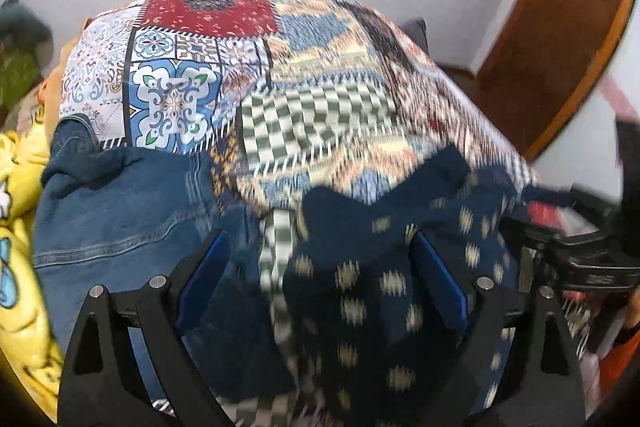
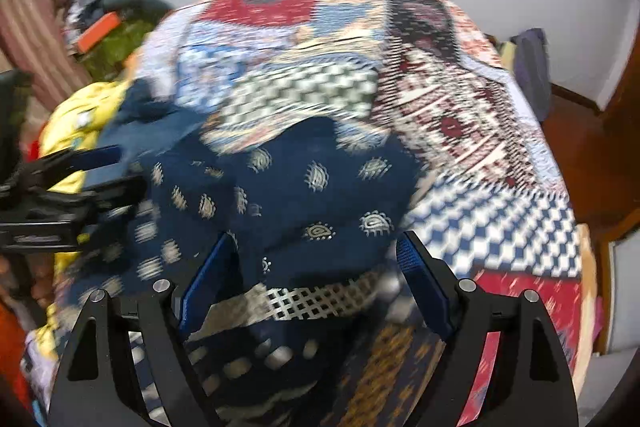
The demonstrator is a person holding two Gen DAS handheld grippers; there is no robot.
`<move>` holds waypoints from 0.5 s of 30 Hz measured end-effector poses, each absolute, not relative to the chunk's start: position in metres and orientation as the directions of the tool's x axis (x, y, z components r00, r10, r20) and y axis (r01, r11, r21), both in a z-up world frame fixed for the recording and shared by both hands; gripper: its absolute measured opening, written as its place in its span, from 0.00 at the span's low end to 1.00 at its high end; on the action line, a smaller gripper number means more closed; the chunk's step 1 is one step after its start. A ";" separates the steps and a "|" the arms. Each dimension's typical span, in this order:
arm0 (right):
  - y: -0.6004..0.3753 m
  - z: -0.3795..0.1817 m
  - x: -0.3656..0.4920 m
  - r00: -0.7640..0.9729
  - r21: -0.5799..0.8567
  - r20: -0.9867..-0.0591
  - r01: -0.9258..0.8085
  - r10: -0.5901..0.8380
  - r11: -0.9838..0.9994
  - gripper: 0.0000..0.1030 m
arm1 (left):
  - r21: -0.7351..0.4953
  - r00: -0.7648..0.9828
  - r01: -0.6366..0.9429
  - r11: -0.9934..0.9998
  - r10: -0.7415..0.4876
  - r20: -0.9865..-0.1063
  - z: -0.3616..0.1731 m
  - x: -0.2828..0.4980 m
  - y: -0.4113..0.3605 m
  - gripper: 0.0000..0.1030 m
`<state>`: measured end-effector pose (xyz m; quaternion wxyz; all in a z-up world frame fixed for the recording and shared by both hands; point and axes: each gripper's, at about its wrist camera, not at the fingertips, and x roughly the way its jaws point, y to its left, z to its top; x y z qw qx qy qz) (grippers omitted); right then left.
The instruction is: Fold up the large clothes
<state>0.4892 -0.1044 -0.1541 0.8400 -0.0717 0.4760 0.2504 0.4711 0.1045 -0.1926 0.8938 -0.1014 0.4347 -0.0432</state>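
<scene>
A navy garment (image 1: pixel 360 267) printed with cream motifs lies bunched on a patchwork bedspread (image 1: pixel 320 75). In the left wrist view my left gripper (image 1: pixel 320 235) hangs over it with its blue pads wide apart, open, and the cloth lies loose below and between them. In the right wrist view the same navy garment (image 2: pixel 288 187), with a white lattice border, fills the gap of my right gripper (image 2: pixel 316 235), which is also open. My left gripper (image 2: pixel 116 169) shows at the left edge of that view, beside the garment. Both views are blurred.
A blue denim garment (image 1: pixel 120 211) lies left of the navy one, and yellow printed cloth (image 1: pixel 16 187) is heaped beyond it. More clothes are piled at the far left (image 2: pixel 108 27). A wooden door (image 1: pixel 560 27) stands on the right, with a white wall behind the bed.
</scene>
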 end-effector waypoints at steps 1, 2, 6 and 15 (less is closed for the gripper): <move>-0.111 -0.156 0.497 0.417 0.153 -0.832 -0.462 0.366 0.873 0.79 | -0.243 0.635 -0.039 0.969 -0.164 -0.755 -0.192 0.476 0.110 0.90; -0.118 -0.160 0.506 0.396 0.213 -0.829 -0.431 0.396 0.877 0.79 | -0.249 0.650 -0.091 0.964 -0.132 -0.748 -0.192 0.481 0.115 0.90; -0.121 -0.151 0.504 0.387 0.242 -0.828 -0.407 0.406 0.881 0.79 | -0.198 0.592 -0.176 0.964 -0.057 -0.804 -0.203 0.498 0.127 0.81; -0.104 -0.120 0.442 0.319 0.290 -0.799 -0.538 0.510 0.791 0.80 | -0.135 0.646 0.010 0.991 -0.109 -0.756 -0.160 0.430 0.102 0.84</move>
